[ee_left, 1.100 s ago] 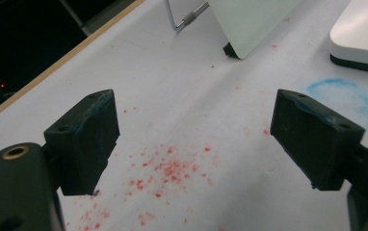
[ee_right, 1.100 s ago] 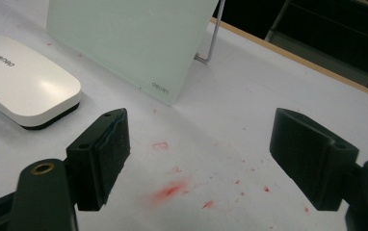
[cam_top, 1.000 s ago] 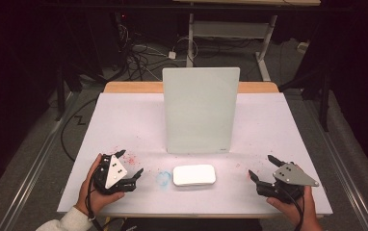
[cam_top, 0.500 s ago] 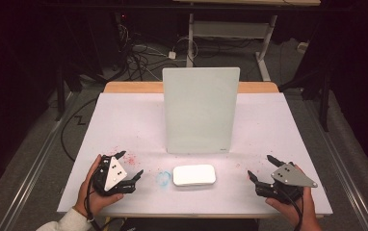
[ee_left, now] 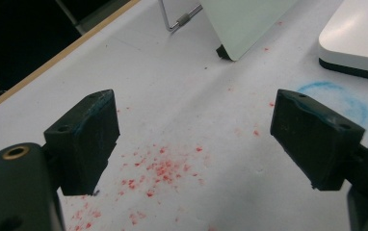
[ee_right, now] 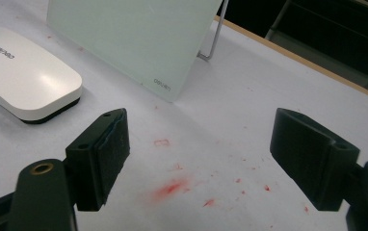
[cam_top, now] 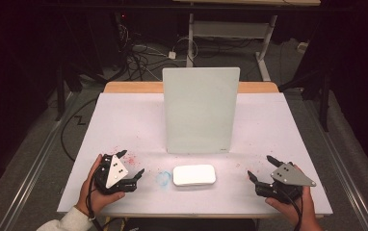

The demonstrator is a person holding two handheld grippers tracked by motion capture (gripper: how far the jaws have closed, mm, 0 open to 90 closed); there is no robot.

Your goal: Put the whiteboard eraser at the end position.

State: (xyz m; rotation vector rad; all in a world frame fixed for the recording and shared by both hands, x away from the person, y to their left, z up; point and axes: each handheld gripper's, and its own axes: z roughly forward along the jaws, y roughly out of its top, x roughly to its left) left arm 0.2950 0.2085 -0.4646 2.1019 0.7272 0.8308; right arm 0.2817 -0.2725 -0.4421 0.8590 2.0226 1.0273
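— Left gripper point(cam_top: 131, 169): jaws spread wide, nothing between them, only red-speckled table point(cam_top: 124, 120) below. Held low in the left hand point(cam_top: 93, 190) at the near left edge.

— Right gripper point(cam_top: 261, 169)?

— Same: gaping wide, gripping nothing, over a red smear point(ee_right: 172, 186). Cradled in the right hand point(cam_top: 295, 209) at the near right corner.

— And between them?

— White eraser point(cam_top: 194, 174), lying flat near the front edge, well apart from both grippers, closer to the left one. Just beside its left end, a faint blue ring point(cam_top: 163, 178) on the table.

— Farther out?

— Pale glass board point(cam_top: 200, 109), propped nearly upright on a wire stand point(ee_left: 175, 21), right behind the eraser, mid-table.
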